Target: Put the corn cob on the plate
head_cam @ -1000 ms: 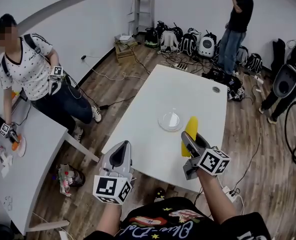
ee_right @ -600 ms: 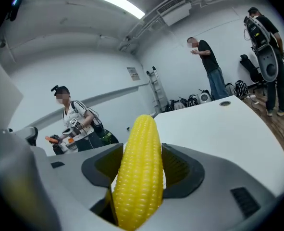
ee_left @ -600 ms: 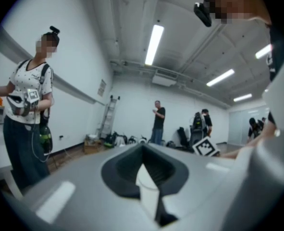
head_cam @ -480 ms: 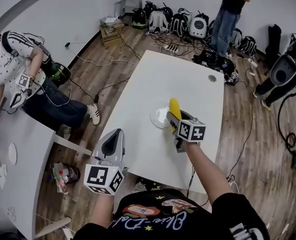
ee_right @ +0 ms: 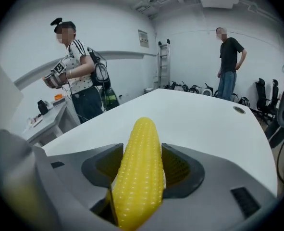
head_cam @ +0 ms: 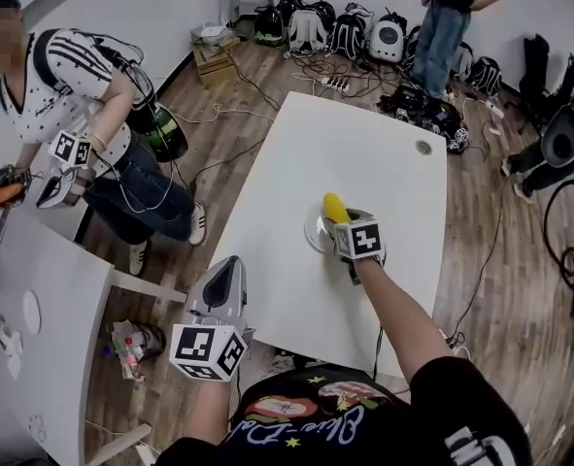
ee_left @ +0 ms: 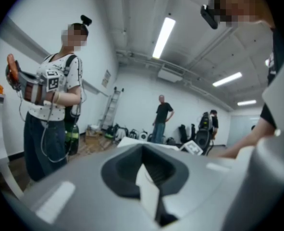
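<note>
My right gripper [head_cam: 343,221] is shut on a yellow corn cob [head_cam: 335,207], whose tip sticks out past the jaws. In the head view the cob hangs over the clear round plate [head_cam: 315,233] on the white table [head_cam: 364,153]. The right gripper view shows the corn cob [ee_right: 141,170] clamped lengthwise between the two grey jaws of my right gripper [ee_right: 142,165]; the plate is hidden below it. My left gripper [head_cam: 223,284] is held off the table's near left edge with its jaws together and nothing in them. In the left gripper view my left gripper [ee_left: 146,177] points up at the room.
A second white table [head_cam: 34,338] stands at the left, where a person in a striped shirt [head_cam: 83,95] holds grippers. Another person [head_cam: 452,17] stands at the back by several bags [head_cam: 335,32]. Cables lie across the wooden floor. A round hole [head_cam: 422,148] marks the table's far right.
My right gripper has carried the corn cob forward and left, from the table's near right to above the plate. The left gripper has stayed about where it was.
</note>
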Action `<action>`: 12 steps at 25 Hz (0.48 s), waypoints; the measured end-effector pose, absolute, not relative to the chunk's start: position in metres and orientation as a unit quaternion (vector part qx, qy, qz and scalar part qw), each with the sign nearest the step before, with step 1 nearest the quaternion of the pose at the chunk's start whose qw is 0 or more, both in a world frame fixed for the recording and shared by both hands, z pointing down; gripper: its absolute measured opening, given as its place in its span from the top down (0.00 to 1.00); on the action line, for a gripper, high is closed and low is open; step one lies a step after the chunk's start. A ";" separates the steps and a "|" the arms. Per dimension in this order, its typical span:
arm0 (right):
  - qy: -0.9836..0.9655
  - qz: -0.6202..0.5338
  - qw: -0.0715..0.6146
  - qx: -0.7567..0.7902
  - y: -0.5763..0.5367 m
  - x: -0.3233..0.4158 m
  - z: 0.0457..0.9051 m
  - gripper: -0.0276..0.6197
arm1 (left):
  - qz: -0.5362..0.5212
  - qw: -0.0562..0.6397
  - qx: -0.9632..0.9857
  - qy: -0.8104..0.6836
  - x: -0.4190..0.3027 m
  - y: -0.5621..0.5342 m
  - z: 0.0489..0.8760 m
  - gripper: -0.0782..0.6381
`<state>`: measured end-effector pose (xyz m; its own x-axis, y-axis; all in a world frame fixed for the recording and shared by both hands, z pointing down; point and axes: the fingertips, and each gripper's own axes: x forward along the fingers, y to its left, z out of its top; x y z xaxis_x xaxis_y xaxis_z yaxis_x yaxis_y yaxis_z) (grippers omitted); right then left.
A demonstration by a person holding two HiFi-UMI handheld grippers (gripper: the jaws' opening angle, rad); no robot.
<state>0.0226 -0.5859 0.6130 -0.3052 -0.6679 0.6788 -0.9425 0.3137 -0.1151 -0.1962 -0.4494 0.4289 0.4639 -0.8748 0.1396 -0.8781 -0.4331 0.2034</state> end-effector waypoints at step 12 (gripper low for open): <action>-0.769 0.258 0.304 0.499 -0.589 0.015 0.634 0.55 | 0.021 0.142 0.847 -0.512 -0.206 -0.455 0.440 0.90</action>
